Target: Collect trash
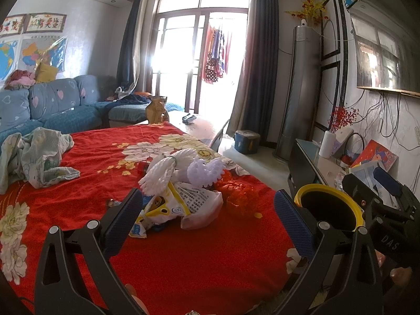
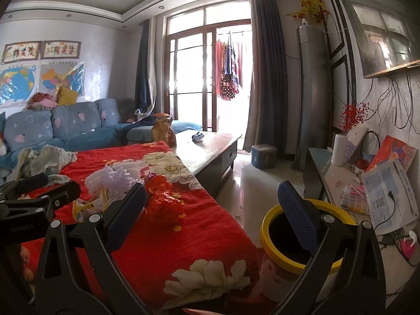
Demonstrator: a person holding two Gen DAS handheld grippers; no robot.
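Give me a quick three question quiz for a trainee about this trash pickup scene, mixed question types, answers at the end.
1. True or false: the left gripper is shut on a wrapper.
2. What colour is the rim of the bin?
3. Which lies nearer the bin: A, the red foil wrapper, or B, the crumpled cloth?

Key
1. False; its jaws are wide open and hold nothing.
2. Yellow.
3. A.
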